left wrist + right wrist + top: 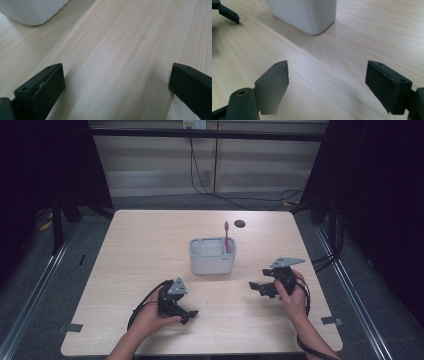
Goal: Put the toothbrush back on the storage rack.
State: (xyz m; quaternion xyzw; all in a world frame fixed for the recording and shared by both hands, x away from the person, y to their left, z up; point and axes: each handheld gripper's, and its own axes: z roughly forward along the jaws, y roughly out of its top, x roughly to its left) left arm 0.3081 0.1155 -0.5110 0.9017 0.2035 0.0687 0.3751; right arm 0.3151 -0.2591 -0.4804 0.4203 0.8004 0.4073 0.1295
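Note:
A white rectangular holder stands in the middle of the wooden table, with a pink toothbrush upright in its right compartment. My left gripper rests low on the table near the front, left of the holder, open with nothing between its jaws. My right gripper sits to the right of the holder, also open and empty. In the left gripper view a corner of the holder shows at top left. The right gripper view has the holder straight ahead, with the left gripper's jaw tip at top left.
A dark round hole marks the table behind the holder. Cables run along the floor beyond the far edge. Bare tabletop lies between the two grippers and at the left.

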